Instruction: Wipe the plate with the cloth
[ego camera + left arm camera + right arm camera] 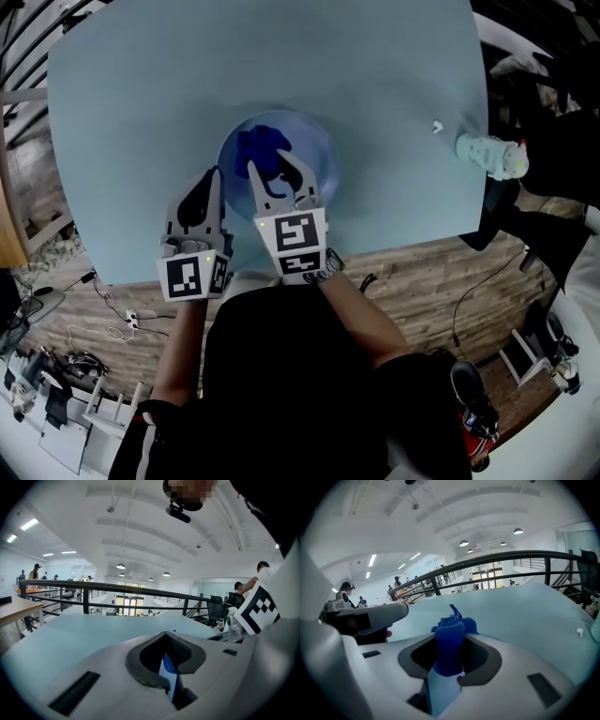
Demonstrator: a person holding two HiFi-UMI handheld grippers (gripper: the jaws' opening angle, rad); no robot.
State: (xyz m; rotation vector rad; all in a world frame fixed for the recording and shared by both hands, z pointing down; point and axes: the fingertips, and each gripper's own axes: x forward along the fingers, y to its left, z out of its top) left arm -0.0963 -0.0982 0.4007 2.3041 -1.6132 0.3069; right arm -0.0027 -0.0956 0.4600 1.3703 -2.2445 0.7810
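A clear bluish plate (319, 150) sits near the front edge of the pale blue table (141, 112). A crumpled dark blue cloth (261, 147) lies in the plate. My right gripper (277, 175) reaches over the plate's near side and is shut on the cloth (450, 644), which bulges up between the jaws. My left gripper (215, 178) is at the plate's left rim, shut on a thin bluish edge of the plate (167, 670). The right gripper view also shows the left gripper (361, 618) on its left.
A white and green bottle-like object (492, 157) lies at the table's right edge, with a small white bit (437, 126) beside it. Dark bags and chair legs crowd the floor at right; cables and gear lie at lower left.
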